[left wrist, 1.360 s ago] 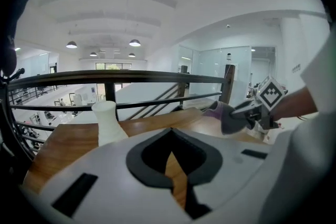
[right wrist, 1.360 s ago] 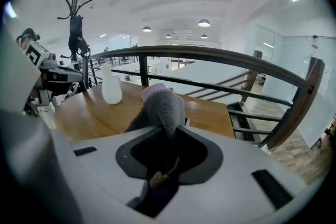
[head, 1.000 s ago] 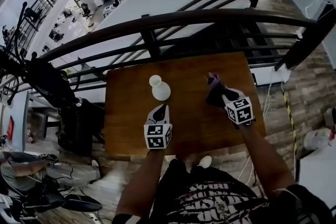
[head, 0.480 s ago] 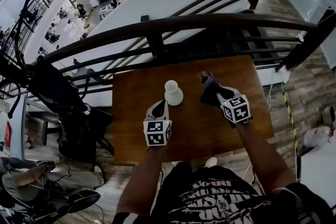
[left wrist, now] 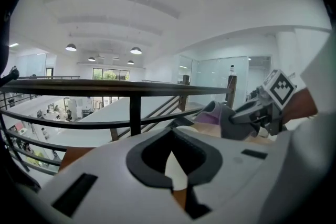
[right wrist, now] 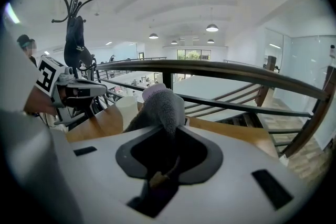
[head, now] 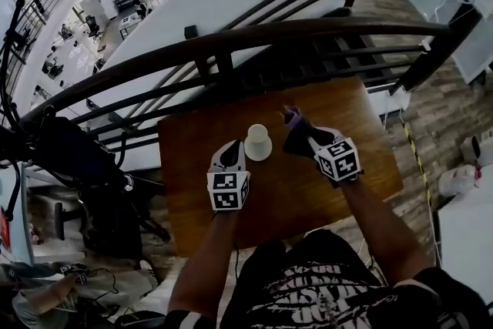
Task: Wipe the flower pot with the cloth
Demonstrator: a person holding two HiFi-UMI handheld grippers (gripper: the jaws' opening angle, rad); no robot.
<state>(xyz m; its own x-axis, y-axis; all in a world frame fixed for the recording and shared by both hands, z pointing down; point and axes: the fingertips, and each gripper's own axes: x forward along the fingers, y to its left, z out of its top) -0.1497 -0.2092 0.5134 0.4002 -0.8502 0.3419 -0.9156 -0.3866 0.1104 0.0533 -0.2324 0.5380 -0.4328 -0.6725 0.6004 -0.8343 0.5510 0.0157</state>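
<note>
A small white flower pot stands near the middle of the brown wooden table. My left gripper sits just left of and in front of the pot. Its jaws stand a little apart with nothing between them. In the left gripper view the pot shows through that narrow gap. My right gripper is shut on a bunched grey and purple cloth, held just right of the pot without touching it. In the right gripper view the cloth sticks out ahead, with the pot to its left.
A dark metal railing runs along the table's far edge, with a drop to a lower floor behind it. A coat stand with dark clothing is at the left. A white container sits on the floor at the right.
Both grippers have moved in toward the pot. The cloth is now much nearer the pot's right side, and the left gripper sits closer to its left side.
</note>
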